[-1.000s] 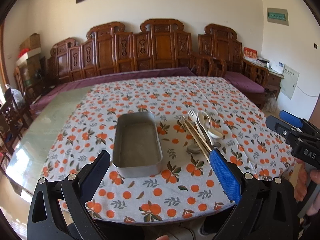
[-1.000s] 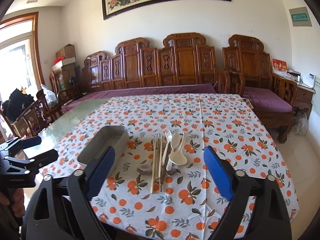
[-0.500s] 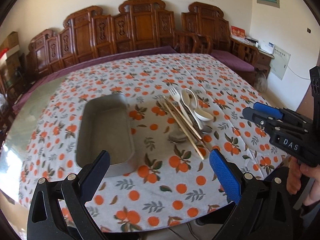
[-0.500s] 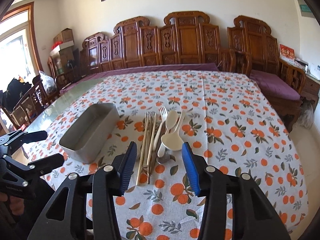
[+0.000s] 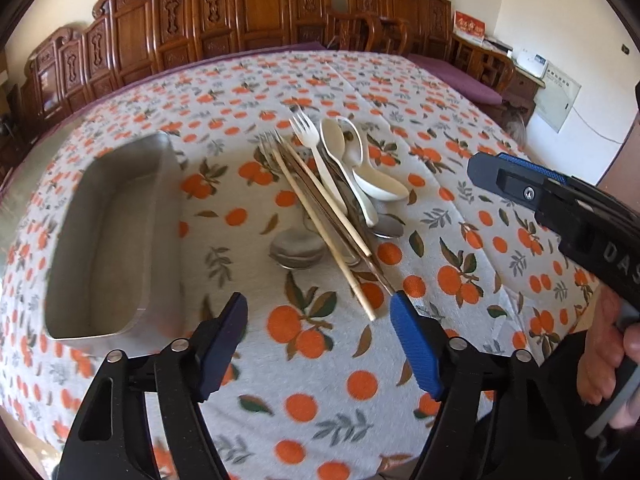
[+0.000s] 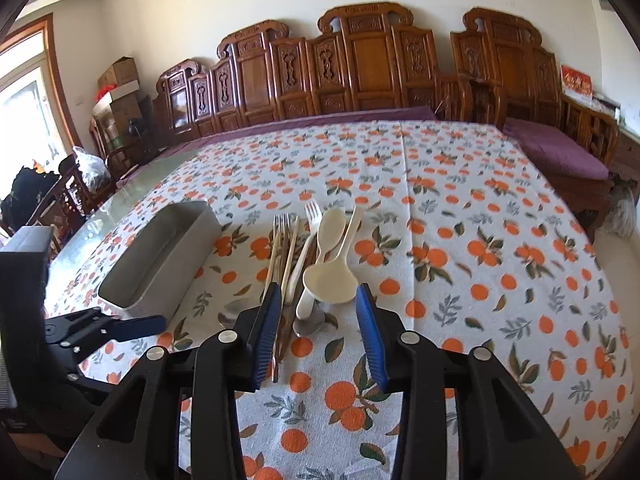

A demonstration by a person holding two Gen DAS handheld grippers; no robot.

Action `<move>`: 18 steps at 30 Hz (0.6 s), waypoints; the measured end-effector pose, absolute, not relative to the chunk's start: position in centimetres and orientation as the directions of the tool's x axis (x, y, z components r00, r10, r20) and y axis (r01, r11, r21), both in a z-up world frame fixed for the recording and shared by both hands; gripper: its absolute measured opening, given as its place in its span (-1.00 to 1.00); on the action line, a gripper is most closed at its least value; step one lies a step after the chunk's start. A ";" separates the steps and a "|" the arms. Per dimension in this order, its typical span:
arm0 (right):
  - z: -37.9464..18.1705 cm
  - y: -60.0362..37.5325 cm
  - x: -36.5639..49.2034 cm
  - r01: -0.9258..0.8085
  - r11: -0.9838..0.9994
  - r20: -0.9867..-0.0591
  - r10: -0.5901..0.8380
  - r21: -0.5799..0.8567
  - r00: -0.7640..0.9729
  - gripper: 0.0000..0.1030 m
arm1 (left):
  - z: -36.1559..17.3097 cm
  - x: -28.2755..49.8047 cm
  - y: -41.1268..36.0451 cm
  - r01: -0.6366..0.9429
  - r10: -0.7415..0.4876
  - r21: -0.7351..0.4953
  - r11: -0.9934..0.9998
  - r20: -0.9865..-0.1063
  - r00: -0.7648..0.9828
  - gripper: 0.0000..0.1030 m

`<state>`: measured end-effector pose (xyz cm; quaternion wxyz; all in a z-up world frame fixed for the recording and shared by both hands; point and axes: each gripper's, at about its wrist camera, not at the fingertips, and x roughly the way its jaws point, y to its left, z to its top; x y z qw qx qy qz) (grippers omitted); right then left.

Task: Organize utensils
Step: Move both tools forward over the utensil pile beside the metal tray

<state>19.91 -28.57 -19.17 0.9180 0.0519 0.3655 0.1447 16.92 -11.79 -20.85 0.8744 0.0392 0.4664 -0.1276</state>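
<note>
Left view: my left gripper (image 5: 318, 314), jaws wide and empty, hangs short of the chopsticks (image 5: 320, 216); the tray (image 5: 108, 232) sits left.

Right view: my right gripper (image 6: 316, 304), jaws narrow but empty, frames the ladle (image 6: 329, 274). It is probably light, slick plastic; I'd pinch its stiff handle.

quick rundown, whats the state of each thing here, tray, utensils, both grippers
metal tray: empty, flat on the tablecloth, left of the pile
utensil pile: heaped on the tablecloth, none in the tray
chopsticks: lying on top of the pile
white ladle spoon: lying bowl up
left gripper: open, holding nothing
right gripper: open, holding nothing, near the pile's end
</note>
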 end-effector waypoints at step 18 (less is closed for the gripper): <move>-21.9 -28.3 20.5 -0.234 0.942 -0.686 0.335 0.240 0.646 -0.24 | -24.2 18.5 -12.4 0.222 -0.171 -0.071 0.972 -0.866 0.470 -0.73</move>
